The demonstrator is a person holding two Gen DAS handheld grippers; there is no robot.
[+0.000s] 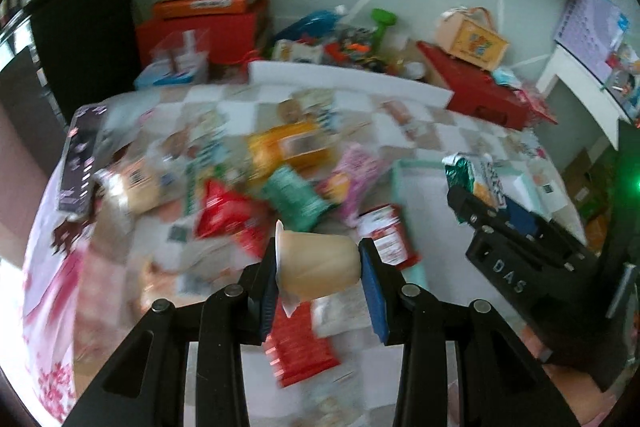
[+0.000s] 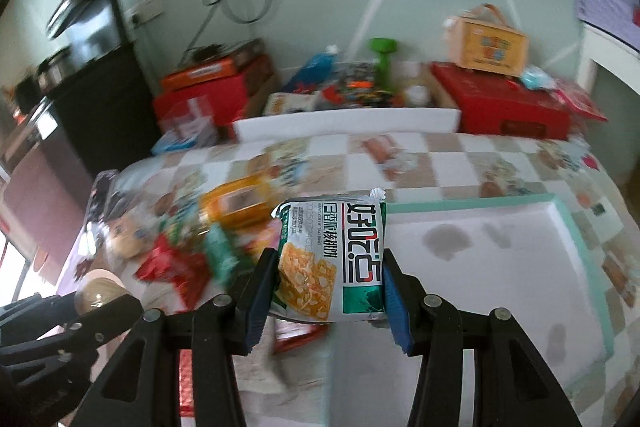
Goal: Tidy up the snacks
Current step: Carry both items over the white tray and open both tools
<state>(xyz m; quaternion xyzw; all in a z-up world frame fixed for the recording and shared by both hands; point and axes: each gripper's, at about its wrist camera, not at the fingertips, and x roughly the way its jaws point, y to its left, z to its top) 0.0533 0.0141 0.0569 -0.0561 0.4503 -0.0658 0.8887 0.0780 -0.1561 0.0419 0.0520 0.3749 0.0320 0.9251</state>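
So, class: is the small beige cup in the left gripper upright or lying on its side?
On its side. The cup lies crosswise in the left gripper, foil lid against one pad, base against the other.

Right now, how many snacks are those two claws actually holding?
2. The left gripper clamps a small pudding cup lying sideways; the right gripper clamps a green-and-white biscuit packet. More snacks lie loose on the checkered tablecloth.

Beige cup (image 1: 320, 263), green-white packet (image 2: 336, 259)
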